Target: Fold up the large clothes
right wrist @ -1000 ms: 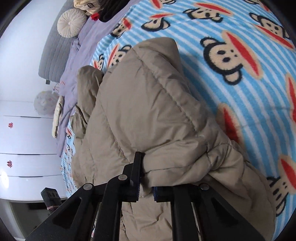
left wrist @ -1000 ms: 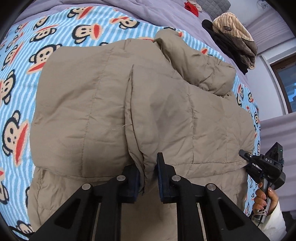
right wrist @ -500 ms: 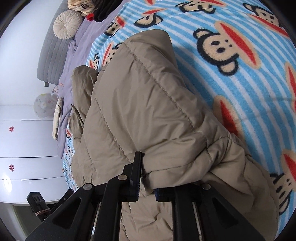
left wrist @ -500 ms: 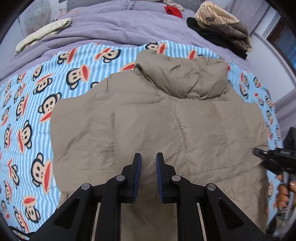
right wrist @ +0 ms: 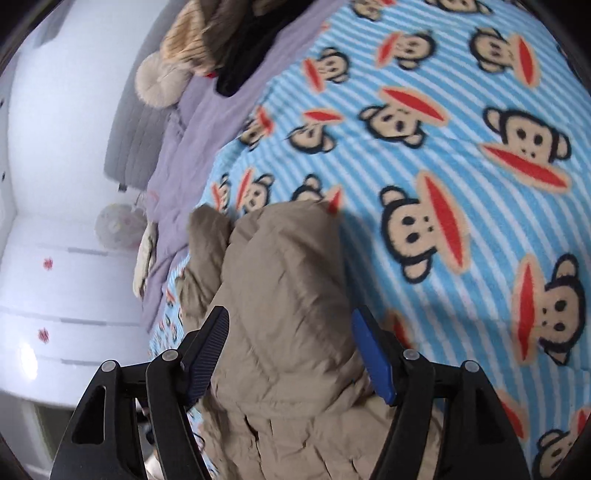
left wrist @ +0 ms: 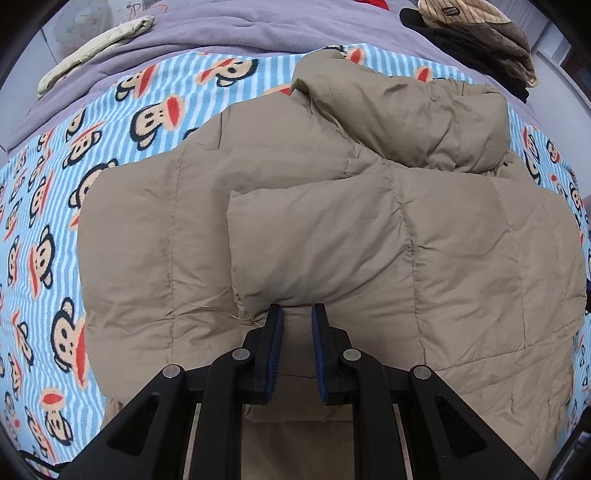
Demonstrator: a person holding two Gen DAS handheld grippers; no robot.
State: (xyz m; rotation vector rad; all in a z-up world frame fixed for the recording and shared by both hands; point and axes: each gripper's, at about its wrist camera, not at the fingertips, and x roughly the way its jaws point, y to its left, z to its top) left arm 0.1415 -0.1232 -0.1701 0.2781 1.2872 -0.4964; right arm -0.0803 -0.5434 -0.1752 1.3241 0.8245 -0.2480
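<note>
A large tan puffer jacket [left wrist: 369, 236] lies on a blue striped monkey-print blanket [left wrist: 74, 184]. One side panel is folded over its middle, and the hood is bunched at the far end. My left gripper [left wrist: 297, 314] is slightly open and empty, its tips just at the near edge of the folded panel. In the right wrist view the jacket [right wrist: 284, 295] runs between my right gripper's [right wrist: 290, 321] fingers. That gripper is wide open and holds nothing.
A purple duvet [left wrist: 221, 33] covers the far part of the bed. A pile of striped and black clothes [left wrist: 476, 37] lies at the far right, a cream garment [left wrist: 96, 51] at the far left. White drawers [right wrist: 55, 295] and a grey headboard [right wrist: 125, 140] stand beyond.
My right gripper has opened and let go of the jacket's edge. My left gripper let go of the folded panel earlier and now sits close behind it, low over the jacket.
</note>
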